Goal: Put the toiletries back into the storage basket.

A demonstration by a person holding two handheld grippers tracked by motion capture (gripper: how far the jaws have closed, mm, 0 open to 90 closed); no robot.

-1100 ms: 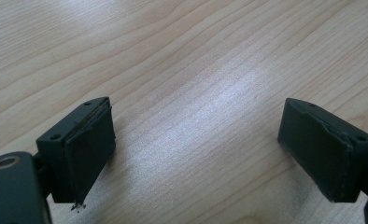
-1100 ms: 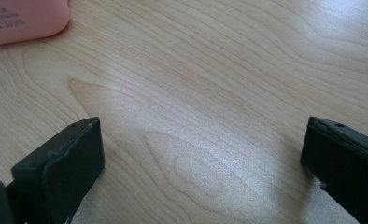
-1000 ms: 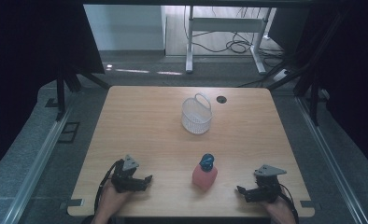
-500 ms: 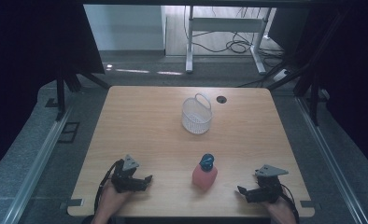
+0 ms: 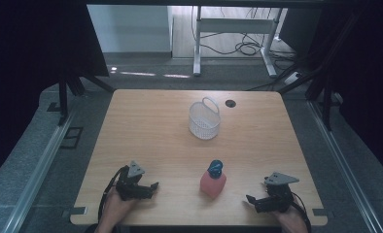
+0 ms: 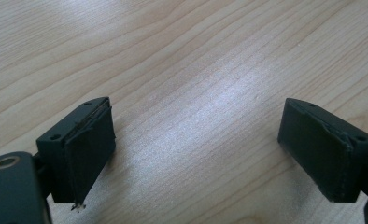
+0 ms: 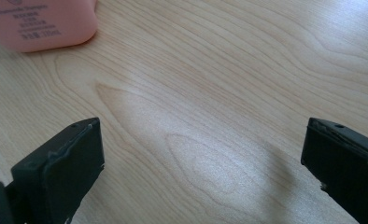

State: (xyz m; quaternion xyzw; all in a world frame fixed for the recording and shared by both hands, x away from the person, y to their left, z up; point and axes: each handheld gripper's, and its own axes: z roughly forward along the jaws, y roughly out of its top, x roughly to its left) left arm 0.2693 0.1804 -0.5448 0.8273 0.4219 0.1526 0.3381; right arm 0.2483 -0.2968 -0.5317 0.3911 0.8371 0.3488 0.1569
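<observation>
1. My left tool (image 5: 149,188) rests low at the near left of the bench (image 5: 146,126), jaws spread wide with bare wood between them.
2. My right tool (image 5: 252,200) rests at the near right, jaws also wide and holding nothing.
3. A pink bottle (image 5: 213,183) with a blue cap (image 5: 215,167) stands upright between the two tools, apart from both.
4. A white mesh basket (image 5: 204,121) stands farther back, near a dark hole (image 5: 230,103) in the bench.

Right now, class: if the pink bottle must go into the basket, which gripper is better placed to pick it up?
Probably the right gripper: open, empty, and its own view catches the pink bottle close ahead. The left gripper, also open, faces bare table. The basket stands beyond.
</observation>
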